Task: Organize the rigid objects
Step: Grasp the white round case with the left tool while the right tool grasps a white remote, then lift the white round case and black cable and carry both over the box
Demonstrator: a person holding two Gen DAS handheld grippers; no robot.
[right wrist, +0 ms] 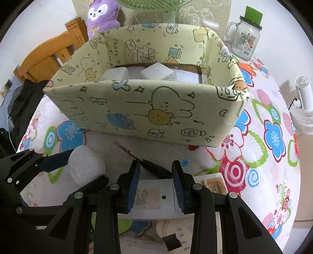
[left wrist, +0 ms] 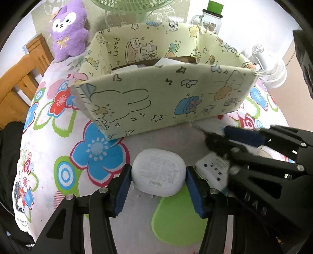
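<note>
From the left wrist camera, the left gripper (left wrist: 158, 182) is clamped on a white oval earbud case (left wrist: 158, 173), its blue pads pressed against both ends, the case held just above the flowered tablecloth (left wrist: 64, 156). Straight ahead stands the pale yellow cartoon-printed box (left wrist: 166, 97), open at the top with white items partly visible inside. To the right, the right gripper (left wrist: 219, 154) reaches in beside a white power strip (left wrist: 213, 172). A purple plush toy (left wrist: 68, 33) sits behind the box, and a glass jar with a green lid (left wrist: 212, 17) stands at the back. From the right wrist camera, the right gripper (right wrist: 156, 185) is closed on that white power strip (right wrist: 154, 195), pads touching its sides. The left gripper (right wrist: 78, 168) shows at the left with the earbud case (right wrist: 85, 166) between its fingers. The box (right wrist: 146, 109) sits just ahead, holding white blocks, with a small white fan (right wrist: 305, 109) well off to the right.
</note>
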